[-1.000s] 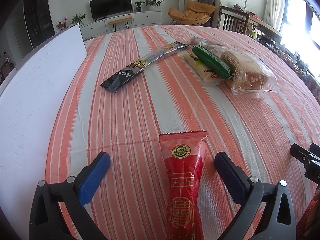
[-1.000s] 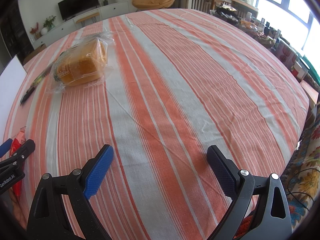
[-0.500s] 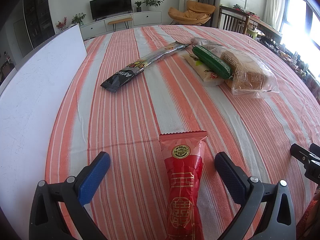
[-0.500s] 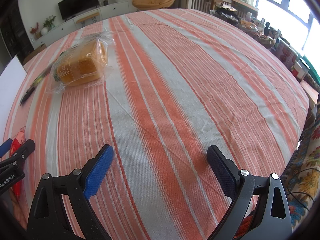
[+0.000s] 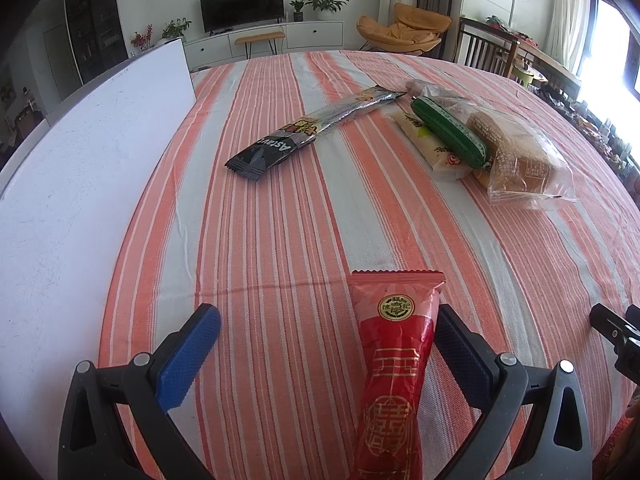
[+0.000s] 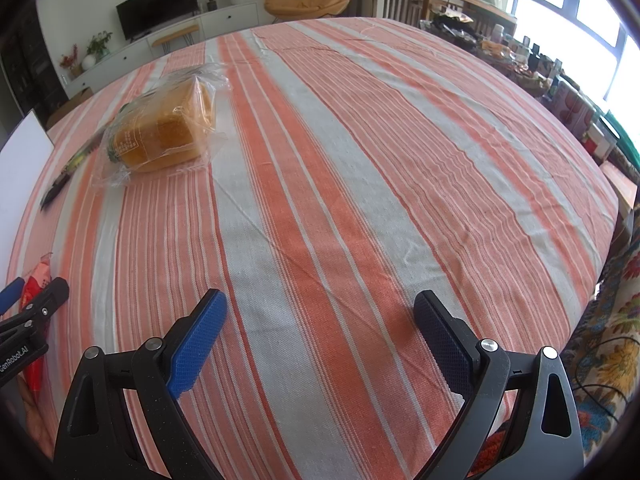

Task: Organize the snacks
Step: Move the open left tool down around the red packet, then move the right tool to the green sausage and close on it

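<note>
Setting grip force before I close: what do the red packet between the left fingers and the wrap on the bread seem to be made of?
The red packet looks like glossy printed plastic film: it has a sheen, fine crinkles and a serrated sealed end. The bread wrap looks like thin clear plastic film: the loaf shows through, with loose shiny folds. Both probably crumple easily. The left gripper is open around the packet.

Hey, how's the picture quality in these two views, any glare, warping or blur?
Left wrist view: window at right blown out to white, tablecloth bowed by the fisheye, red packet sharp. Right wrist view: windows overexposed, corners dark, bread bag shows glints but reads clearly.
</note>
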Demonstrator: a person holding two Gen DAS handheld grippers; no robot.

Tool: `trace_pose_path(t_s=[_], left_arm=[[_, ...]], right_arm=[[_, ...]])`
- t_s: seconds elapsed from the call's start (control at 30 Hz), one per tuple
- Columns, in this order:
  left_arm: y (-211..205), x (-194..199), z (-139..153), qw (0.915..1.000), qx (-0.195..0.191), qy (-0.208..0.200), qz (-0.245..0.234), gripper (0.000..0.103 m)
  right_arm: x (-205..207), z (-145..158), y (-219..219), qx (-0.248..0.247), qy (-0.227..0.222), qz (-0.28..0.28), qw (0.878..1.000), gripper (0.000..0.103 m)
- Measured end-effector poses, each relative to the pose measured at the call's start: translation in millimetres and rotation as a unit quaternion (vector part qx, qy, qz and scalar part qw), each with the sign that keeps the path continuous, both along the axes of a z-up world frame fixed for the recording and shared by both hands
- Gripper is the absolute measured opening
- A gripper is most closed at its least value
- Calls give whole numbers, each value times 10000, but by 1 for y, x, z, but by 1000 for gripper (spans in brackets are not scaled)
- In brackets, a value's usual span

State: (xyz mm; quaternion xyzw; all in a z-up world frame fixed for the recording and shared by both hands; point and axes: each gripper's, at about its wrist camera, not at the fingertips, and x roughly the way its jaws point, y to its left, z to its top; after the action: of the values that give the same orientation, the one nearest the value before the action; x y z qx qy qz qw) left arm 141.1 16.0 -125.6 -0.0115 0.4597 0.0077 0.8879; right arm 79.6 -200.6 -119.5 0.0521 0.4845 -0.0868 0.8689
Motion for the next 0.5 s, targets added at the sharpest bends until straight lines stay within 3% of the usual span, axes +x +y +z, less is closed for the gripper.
trace_pose_path(t_s=[0.33, 0.5], left_arm=[[7, -1, -2, 10000, 5, -25, 75, 103], [7, -1, -2, 10000, 7, -24, 72, 103]], right_arm=[[1, 1, -1, 62, -7, 15, 10000, 97], [-4, 11, -22, 815, -403, -94, 9958, 95]])
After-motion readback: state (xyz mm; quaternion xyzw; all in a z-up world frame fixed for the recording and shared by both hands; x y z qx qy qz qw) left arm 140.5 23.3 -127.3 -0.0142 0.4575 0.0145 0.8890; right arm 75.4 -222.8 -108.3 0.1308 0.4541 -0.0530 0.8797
